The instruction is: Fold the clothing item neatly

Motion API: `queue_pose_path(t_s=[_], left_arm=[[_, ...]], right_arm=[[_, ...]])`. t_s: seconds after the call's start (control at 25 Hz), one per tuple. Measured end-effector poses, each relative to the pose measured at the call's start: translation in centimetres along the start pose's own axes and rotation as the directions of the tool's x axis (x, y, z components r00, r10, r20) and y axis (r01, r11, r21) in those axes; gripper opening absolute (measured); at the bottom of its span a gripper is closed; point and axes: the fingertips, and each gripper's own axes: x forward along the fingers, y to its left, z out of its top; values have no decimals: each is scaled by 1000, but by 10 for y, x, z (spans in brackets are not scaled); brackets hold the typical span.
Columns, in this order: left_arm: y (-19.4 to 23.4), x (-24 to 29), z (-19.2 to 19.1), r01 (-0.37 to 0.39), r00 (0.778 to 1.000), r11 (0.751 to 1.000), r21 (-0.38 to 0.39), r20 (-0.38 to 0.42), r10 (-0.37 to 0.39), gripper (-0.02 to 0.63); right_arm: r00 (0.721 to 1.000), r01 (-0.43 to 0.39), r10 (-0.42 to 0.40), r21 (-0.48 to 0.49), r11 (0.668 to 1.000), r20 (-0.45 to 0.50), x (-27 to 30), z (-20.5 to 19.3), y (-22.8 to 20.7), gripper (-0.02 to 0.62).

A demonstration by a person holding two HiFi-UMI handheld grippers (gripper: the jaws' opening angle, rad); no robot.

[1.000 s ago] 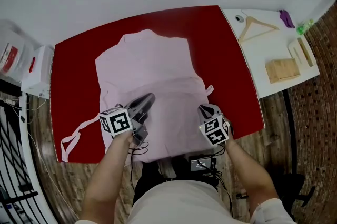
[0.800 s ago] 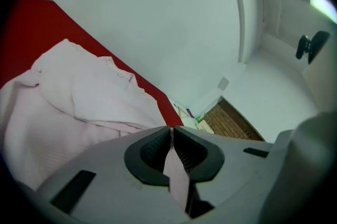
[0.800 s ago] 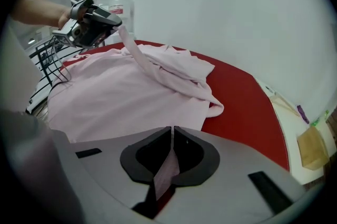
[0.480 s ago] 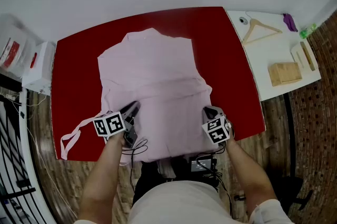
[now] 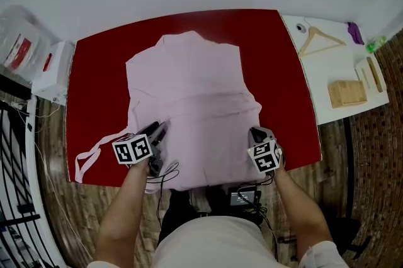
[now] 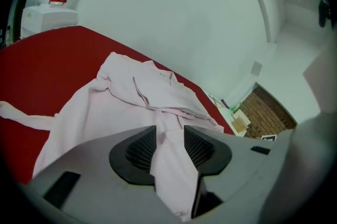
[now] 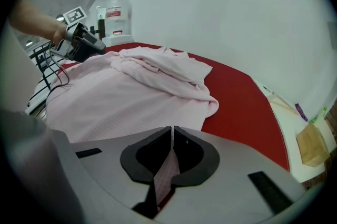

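Left gripper has dropped to the pink garment on the red worktop, fingers just opening, cloth loose between them; right gripper fingers are clamped on its hem.

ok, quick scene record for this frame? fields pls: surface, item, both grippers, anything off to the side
surface: red table
item: pink garment, spread out, partly folded
left gripper: jaws apart, just been opening, garment fabric between them
right gripper: jaws shut on the garment's near edge
side: white side table with hanger and wooden block
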Motion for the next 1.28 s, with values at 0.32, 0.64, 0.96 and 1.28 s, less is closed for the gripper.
queue_pose_path(t_s=[0.32,0.64,0.96,1.28], left_arm=[[-11,-43,-1,16,998,1000,7,65,-16,144],[6,-95,-10,20,994,999,34,107,-24,144],[52,-147,-27,28,992,1000,0,124,-27,144],[112,-196,-40,5,989,1000,-31,148,0,144]], right_arm=[[989,-8,15,-46,999,150,-19,58,17,23],[978,-58,76,-97,994,195,-21,108,76,23],[966,-123,157,-168,978,206,-17,156,180,23],[947,-209,261,-254,944,189,3,196,297,23]])
